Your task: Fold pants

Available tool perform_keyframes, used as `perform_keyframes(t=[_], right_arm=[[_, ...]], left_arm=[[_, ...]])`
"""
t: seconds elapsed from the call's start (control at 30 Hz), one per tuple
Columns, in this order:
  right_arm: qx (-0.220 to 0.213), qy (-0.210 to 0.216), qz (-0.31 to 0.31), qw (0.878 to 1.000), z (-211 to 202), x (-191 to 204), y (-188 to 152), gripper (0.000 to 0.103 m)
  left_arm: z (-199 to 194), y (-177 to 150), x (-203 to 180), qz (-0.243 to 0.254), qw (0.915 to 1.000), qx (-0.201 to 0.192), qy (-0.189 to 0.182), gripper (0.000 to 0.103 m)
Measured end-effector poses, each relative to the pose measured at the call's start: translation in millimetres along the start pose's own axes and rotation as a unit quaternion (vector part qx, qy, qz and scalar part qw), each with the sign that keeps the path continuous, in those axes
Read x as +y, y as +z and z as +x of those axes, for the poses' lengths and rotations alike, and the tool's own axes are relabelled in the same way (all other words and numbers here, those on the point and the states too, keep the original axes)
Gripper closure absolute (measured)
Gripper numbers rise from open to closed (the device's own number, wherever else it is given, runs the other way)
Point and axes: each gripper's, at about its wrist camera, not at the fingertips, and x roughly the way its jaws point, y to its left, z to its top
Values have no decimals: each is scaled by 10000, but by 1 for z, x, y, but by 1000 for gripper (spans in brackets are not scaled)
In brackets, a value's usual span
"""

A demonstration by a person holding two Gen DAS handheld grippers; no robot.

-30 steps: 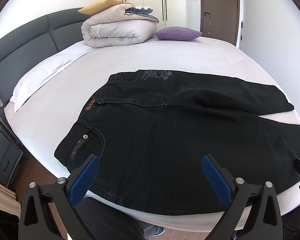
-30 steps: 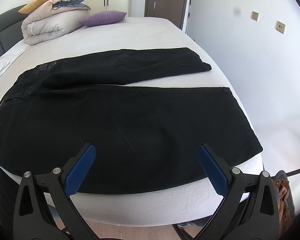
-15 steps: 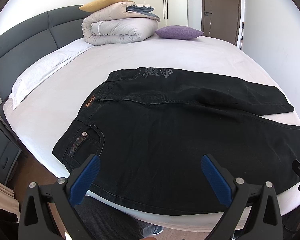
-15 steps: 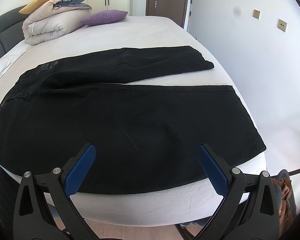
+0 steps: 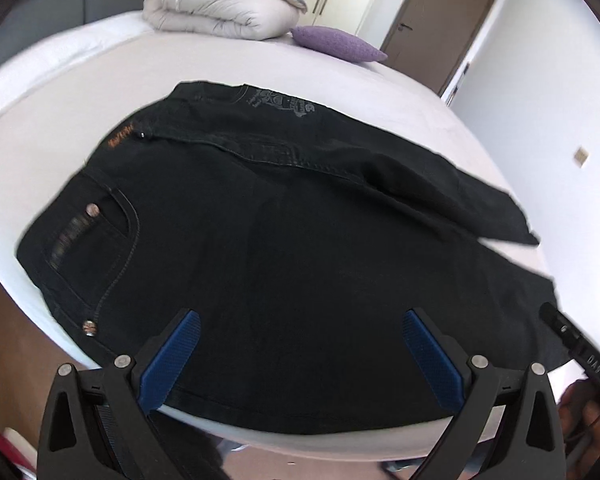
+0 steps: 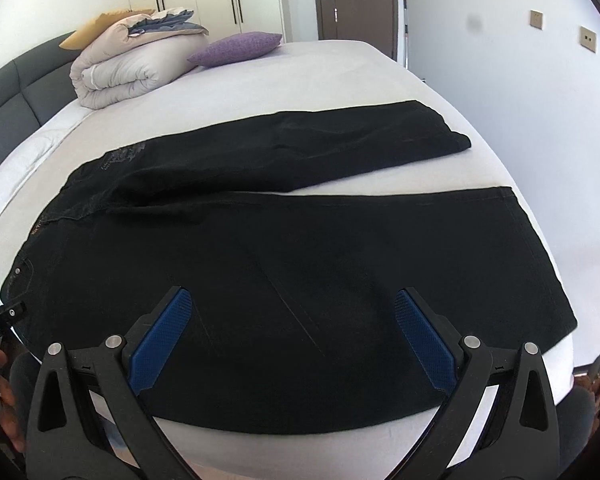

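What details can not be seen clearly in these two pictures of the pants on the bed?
- Left wrist view: the printed logo near the waistband of the pants is blurred and unreadable.
- Left wrist view: the right gripper is cut off by the frame edge.
- Right wrist view: the near pants edge is hidden behind the right gripper's fingers.
- Right wrist view: the left gripper is cut off at the edge.

The black pants [image 6: 300, 280] lie flat across the near side of the bed [image 6: 340, 76], reaching its near edge, and nothing rests on them. The 2 legs part toward the right, leaving a bare wedge of sheet between the hems. Beyond the pants a wide band of sheet is open. Only the folded quilt [image 6: 128, 68] and the purple pillow [image 6: 236, 48] stand up, well apart at the far end. Both grippers' fingers are spread wide above the near edge.
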Motion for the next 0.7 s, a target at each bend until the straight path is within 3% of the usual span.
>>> perform_keyframes(t=[0.1,0.13,0.2,0.23,0.33,0.4,0.5,0.6,0.7], right_arm=[[-12,428,40,9991,3,4,14,0],[-87,499,-26,9987,4,7,19,0],[-112,587,-235,9979,11,12,28,0],[-67,629,-352,9974,16,15,31,0],[38,760,-515,9958,30,17,40,0],[275,902,-564,9939,45,8,46,0],[315,1114,-672,9910,58,-2,57,0],[379,1300,-812,9875,69,-10,66,0],[403,1471,-935,9839,73,-15,68,0]], left_arm=[[-1,11,2,-75,9992,-381,70,0],[2,16,2,-11,9994,-314,155,0],[21,33,-4,368,9974,325,525,0],[29,44,-3,463,9952,462,729,1],[37,89,8,533,9954,133,791,3],[42,129,10,851,9933,-210,756,3],[69,202,11,1703,9842,-342,355,3],[115,262,10,2447,9693,126,197,3],[158,296,11,3050,9497,671,226,3]])
